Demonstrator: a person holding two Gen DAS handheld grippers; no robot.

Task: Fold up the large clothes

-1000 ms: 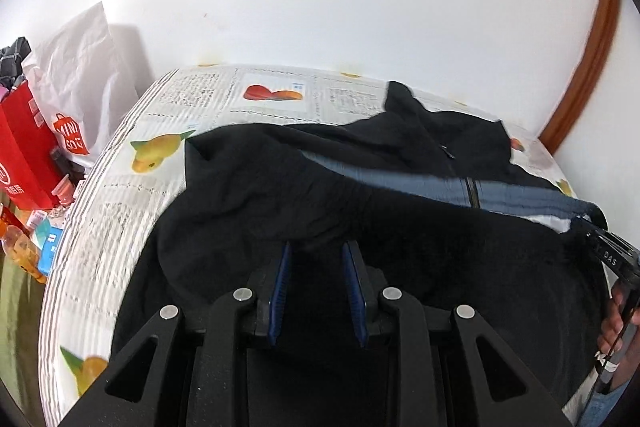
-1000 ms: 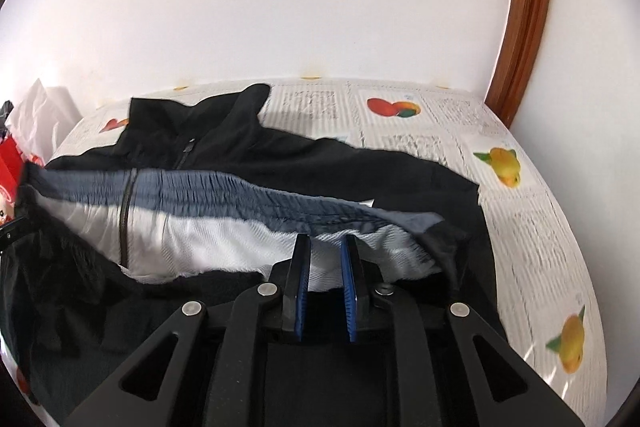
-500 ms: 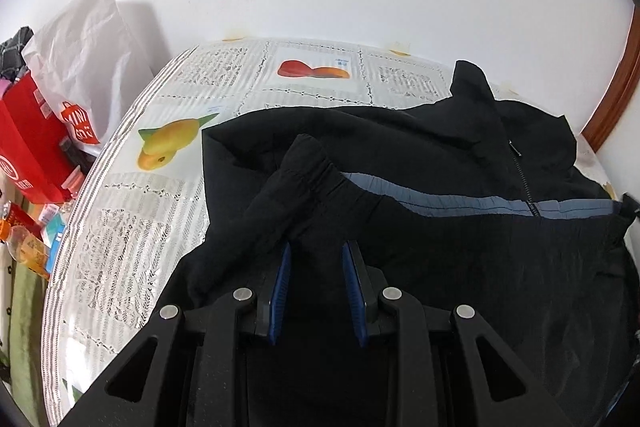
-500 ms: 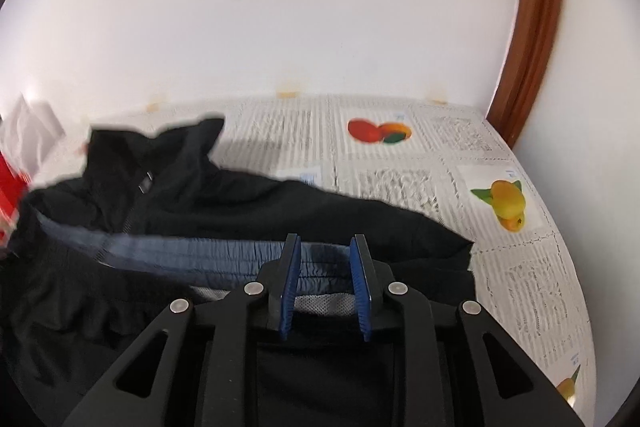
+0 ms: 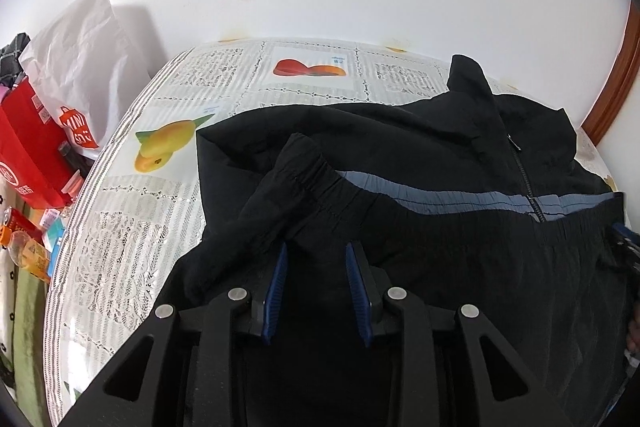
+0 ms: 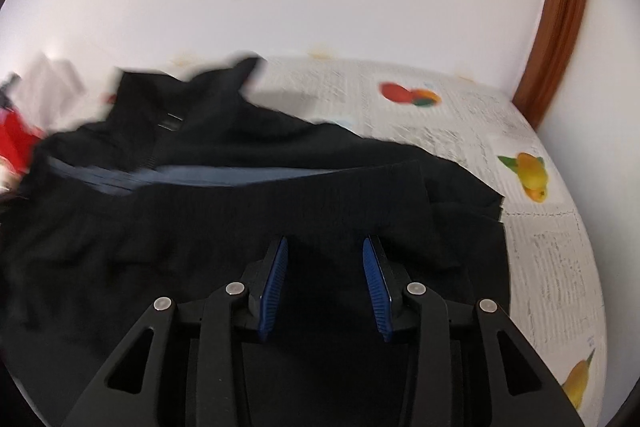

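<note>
A black zip jacket with a grey-blue stripe (image 5: 420,163) lies on the table, its lower half folded up over the chest. Its elastic hem runs across just below the stripe. My left gripper (image 5: 316,251) is open, its blue pads apart, just behind the folded hem with a cuffed sleeve end (image 5: 308,167) ahead of it. My right gripper (image 6: 325,245) is open wide, hovering at the folded hem of the jacket (image 6: 280,187). Neither gripper holds cloth. The right wrist view is blurred by motion.
The table has a white lace cloth with fruit prints (image 5: 160,147) and stands against a white wall. A red bag (image 5: 28,143), a white bag (image 5: 80,43) and small bottles sit off its left edge. A brown wooden door frame (image 6: 560,27) rises at right.
Both grippers carried the jacket's lower hem forward over the chest, covering the white lining. The right gripper opened and let go of the hem. The left gripper stayed open.
</note>
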